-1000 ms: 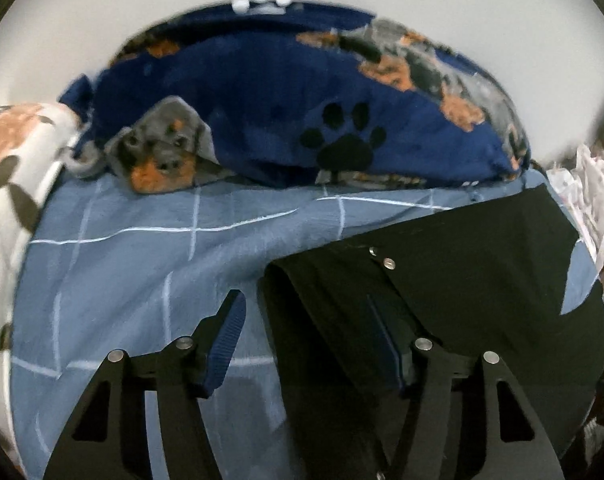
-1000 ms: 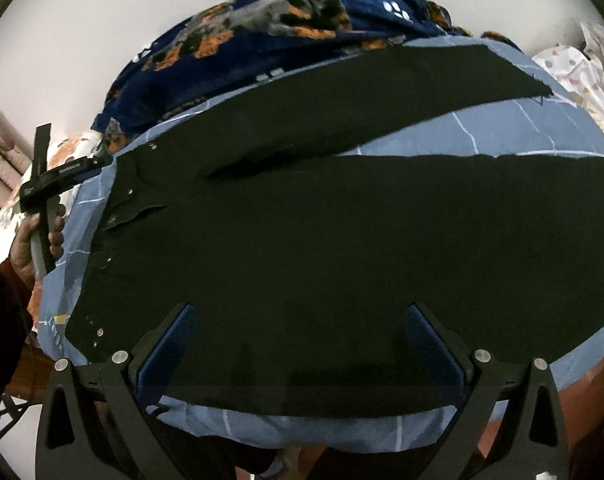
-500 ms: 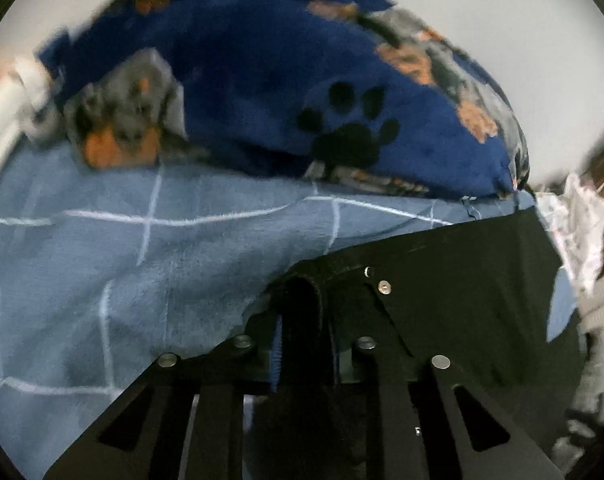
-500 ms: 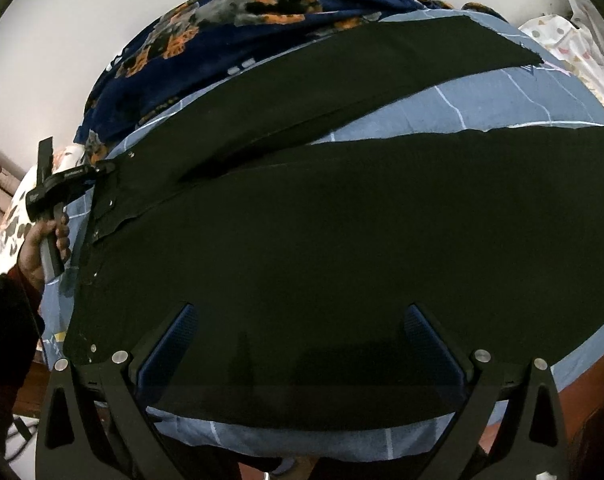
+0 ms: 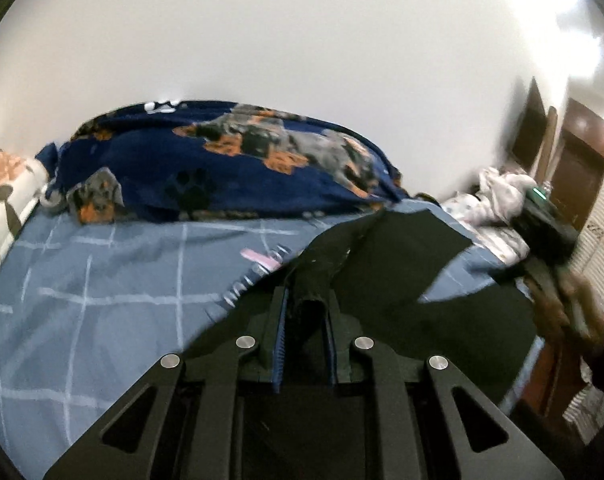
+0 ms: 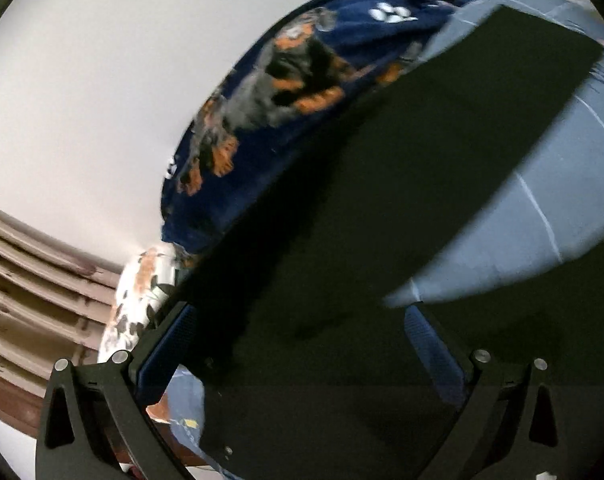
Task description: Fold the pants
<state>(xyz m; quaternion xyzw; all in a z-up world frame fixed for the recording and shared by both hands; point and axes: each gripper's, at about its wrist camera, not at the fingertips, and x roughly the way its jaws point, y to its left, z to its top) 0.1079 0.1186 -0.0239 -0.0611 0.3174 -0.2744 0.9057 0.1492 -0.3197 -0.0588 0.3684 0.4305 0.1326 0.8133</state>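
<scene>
Black pants (image 5: 442,280) lie on a blue checked bed sheet (image 5: 102,288). My left gripper (image 5: 306,312) is shut on a bunched fold of the pants at the waist end and holds it lifted off the sheet. In the right wrist view the pants (image 6: 382,208) fill the middle, one leg stretching to the upper right. My right gripper (image 6: 302,340) is open, its blue-padded fingers (image 6: 170,344) spread over the black fabric near the waist edge. The right hand and gripper show blurred at the right of the left wrist view (image 5: 562,264).
A navy dog-print blanket (image 5: 230,176) is heaped along the wall at the far side of the bed. A floral pillow (image 5: 2,188) lies at the left. White clothes (image 5: 498,204) pile at the far right. A wooden headboard (image 6: 30,280) is at left.
My left gripper, shut on the waist half a second ago, has lifted the fabric and tilted up. My right gripper has swung left toward the waist edge, still open.
</scene>
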